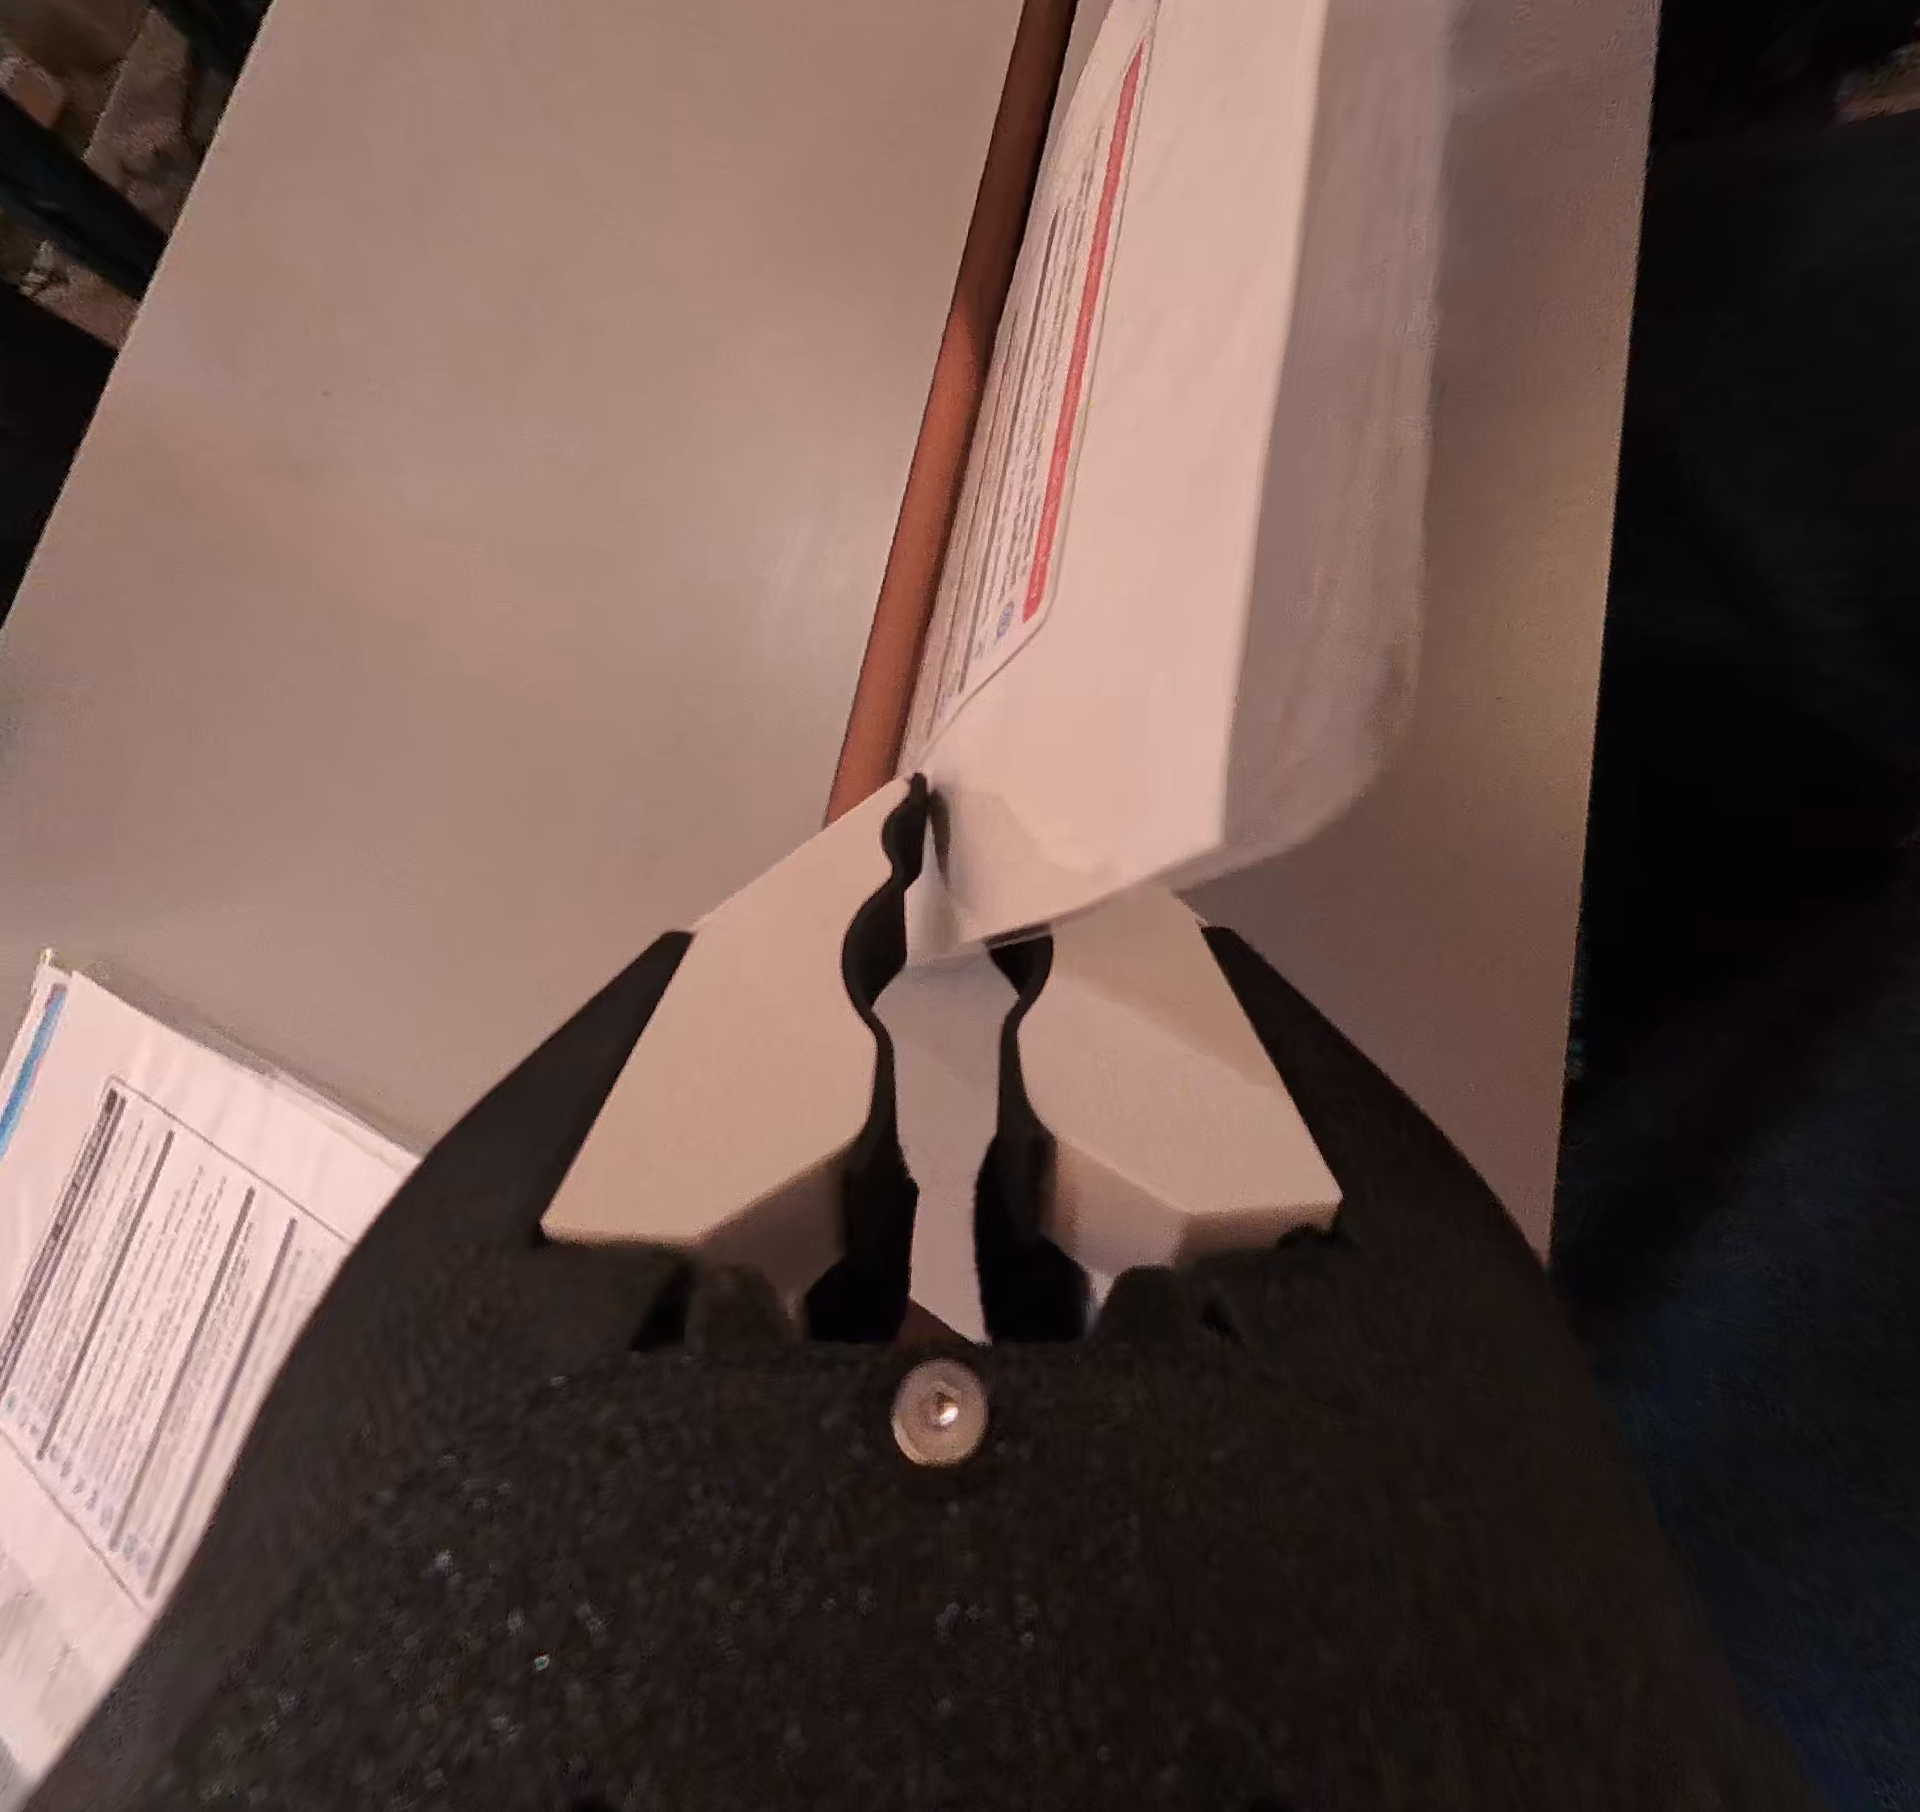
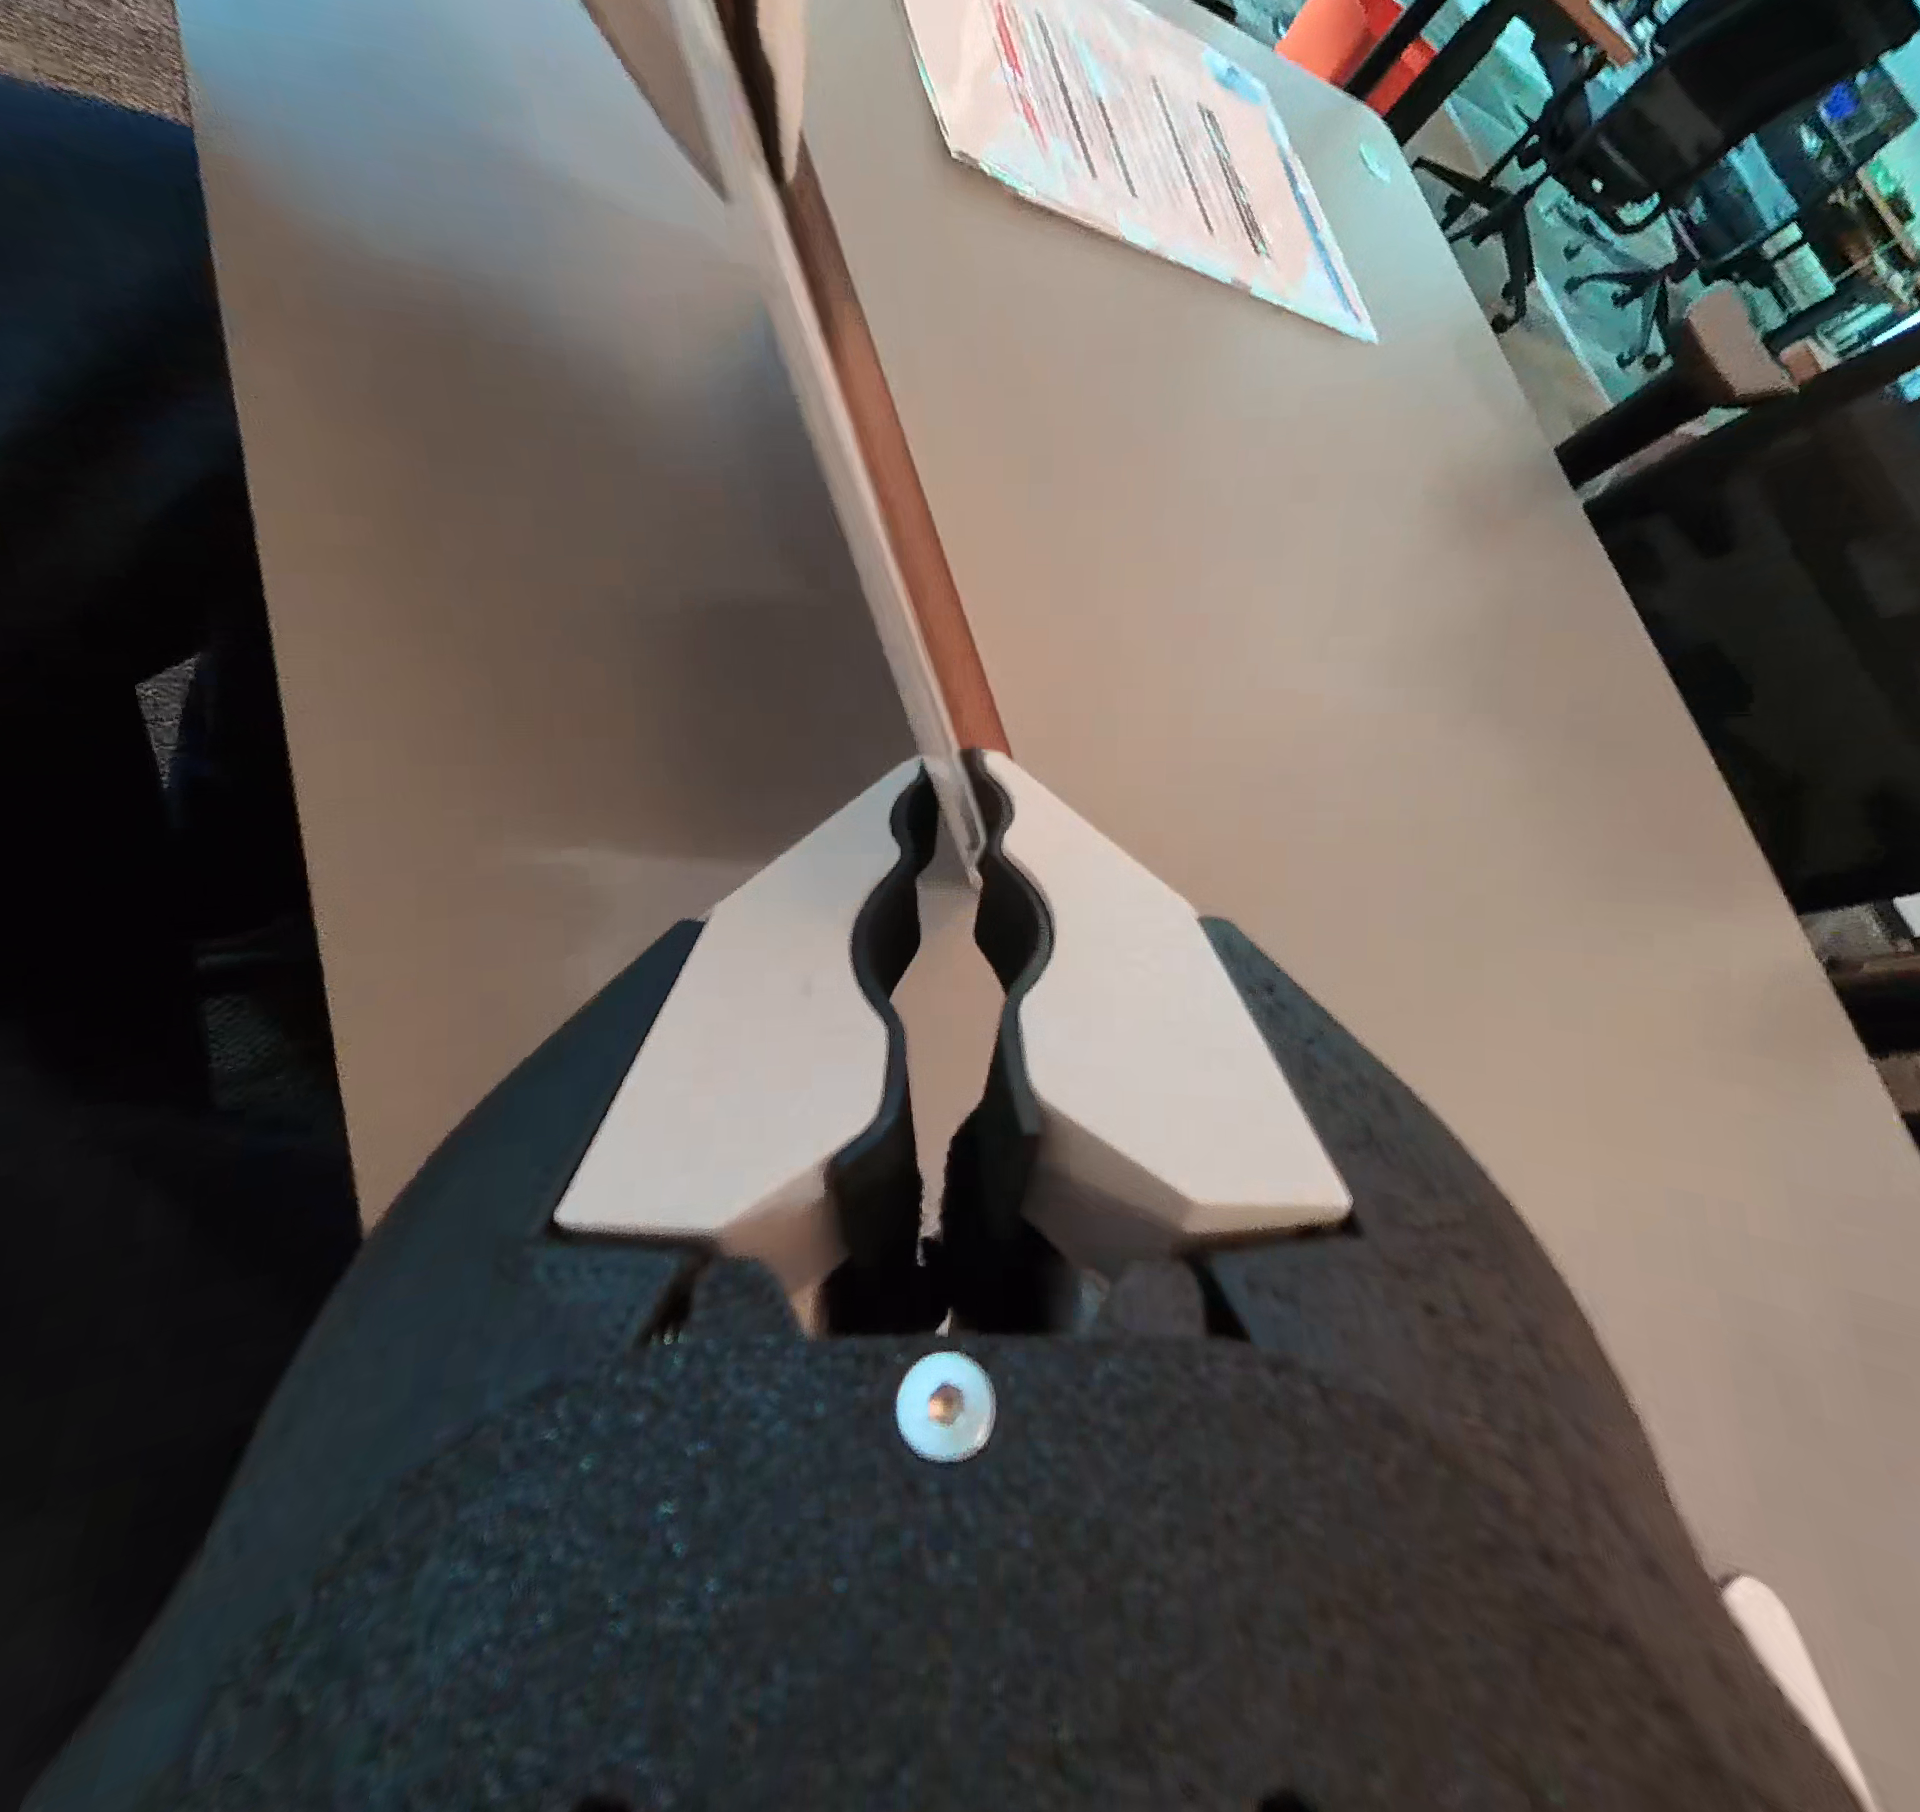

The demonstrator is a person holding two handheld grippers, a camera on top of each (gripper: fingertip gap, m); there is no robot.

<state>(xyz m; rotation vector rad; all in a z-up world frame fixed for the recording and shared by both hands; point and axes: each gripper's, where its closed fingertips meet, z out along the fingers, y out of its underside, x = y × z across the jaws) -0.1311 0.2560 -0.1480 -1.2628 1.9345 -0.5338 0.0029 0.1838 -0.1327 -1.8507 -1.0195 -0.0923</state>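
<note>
A flat white plastic bag [image 1: 1195, 515] with a printed label that has a red stripe hangs in the air over the white table [image 1: 520, 412]. A brown layer [image 1: 966, 360] shows along its back side. My left gripper [image 1: 925, 806] is shut on the bag's near corner. In the right wrist view the same bag [image 2: 821, 391] shows edge-on as a thin white and brown strip running away from me. My right gripper [image 2: 956, 775] is shut on its near edge. The bag's far end at the top of that view is blurred.
A second flat white packet with a printed label [image 1: 156, 1243] lies on the table; it also shows in the right wrist view [image 2: 1132, 121]. Beyond the table's edge [image 2: 1558, 515] stand office chairs [image 2: 1662, 131], an orange object [image 2: 1351, 17] and dark furniture [image 2: 1766, 567]. A person's dark clothing [image 2: 94, 515] is close by. The left gripper's tips are roughly 15 centimeters from the right gripper's.
</note>
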